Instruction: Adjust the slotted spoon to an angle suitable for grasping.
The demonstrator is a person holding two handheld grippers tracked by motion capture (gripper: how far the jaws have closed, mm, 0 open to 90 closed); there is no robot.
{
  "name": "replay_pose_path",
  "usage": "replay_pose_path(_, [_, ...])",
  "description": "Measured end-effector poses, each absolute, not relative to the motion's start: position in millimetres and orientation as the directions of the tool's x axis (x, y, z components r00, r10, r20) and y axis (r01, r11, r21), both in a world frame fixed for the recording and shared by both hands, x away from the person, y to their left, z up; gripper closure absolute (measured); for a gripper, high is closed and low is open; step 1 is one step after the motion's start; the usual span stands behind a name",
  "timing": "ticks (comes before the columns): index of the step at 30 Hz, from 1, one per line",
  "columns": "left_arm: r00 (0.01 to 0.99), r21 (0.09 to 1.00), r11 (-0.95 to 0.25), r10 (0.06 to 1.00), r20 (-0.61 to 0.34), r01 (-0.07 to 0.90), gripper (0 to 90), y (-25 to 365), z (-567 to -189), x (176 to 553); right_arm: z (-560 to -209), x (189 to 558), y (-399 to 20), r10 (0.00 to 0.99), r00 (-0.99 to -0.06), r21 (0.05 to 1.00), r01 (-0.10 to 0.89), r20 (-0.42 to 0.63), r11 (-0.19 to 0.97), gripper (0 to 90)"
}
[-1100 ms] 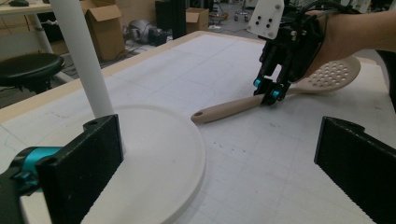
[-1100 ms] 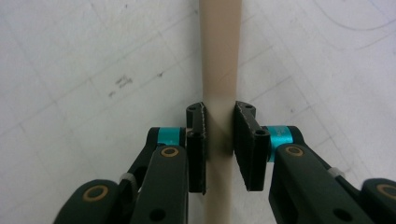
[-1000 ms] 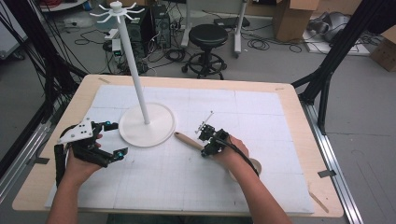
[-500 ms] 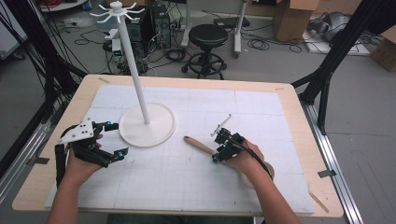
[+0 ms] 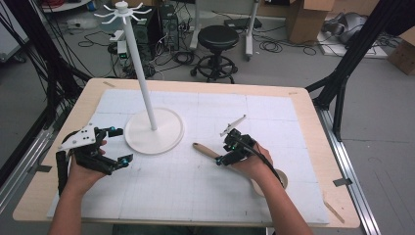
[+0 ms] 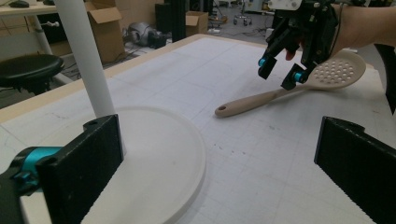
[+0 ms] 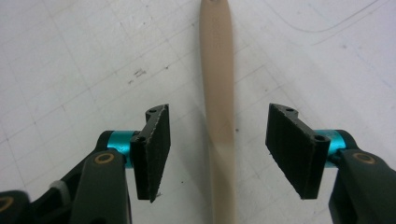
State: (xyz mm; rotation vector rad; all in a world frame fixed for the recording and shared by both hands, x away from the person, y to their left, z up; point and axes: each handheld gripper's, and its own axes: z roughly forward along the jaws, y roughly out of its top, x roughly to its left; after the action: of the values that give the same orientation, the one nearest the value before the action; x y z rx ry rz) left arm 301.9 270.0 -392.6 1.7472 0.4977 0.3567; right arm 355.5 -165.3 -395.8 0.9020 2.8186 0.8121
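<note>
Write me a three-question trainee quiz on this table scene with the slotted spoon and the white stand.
1. True or false: the right gripper is clamped on the spoon's handle.
2. What does the white pole stand on? A) a round white base B) a wooden box C) a metal tray
3. Fill in: the spoon lies flat on the ____ .

Key:
1. False. Its jaws have just been opening; the handle lies between them with a gap on each side.
2. A, the round white base, beside the left gripper, which is open with nothing between its jaws.
3. table.
</note>
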Motion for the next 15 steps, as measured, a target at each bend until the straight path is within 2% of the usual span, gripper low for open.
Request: replay_pose_path(15, [0.859,0.979,-0.155,0.511,-0.033,0.129,1.7,275,-391,302,-381,356,-166,0.561,-0.825,0.520,0.511,0.072,0.684,33.6])
